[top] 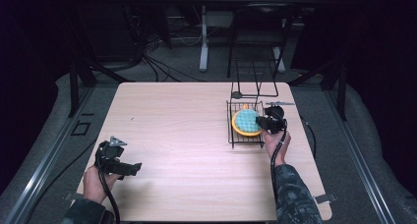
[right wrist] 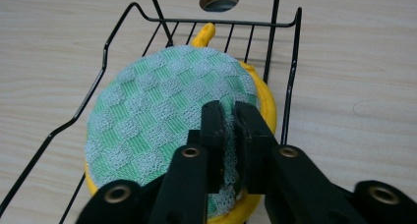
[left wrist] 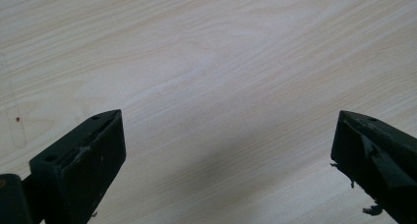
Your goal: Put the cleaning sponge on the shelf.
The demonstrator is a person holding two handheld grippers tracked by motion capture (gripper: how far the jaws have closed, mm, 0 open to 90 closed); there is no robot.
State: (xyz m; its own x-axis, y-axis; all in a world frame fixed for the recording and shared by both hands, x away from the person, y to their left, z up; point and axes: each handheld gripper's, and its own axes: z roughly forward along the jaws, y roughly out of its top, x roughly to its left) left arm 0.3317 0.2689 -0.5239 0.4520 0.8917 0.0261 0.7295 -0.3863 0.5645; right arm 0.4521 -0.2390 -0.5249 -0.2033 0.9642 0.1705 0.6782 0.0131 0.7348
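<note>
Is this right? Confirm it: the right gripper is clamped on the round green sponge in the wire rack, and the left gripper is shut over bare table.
One error: the left gripper is open, jaws wide apart, per the left gripper view. The right gripper does clamp the sponge in the wire rack.

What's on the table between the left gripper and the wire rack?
Nothing: in the high view, bare table separates the left gripper from the rack.
</note>
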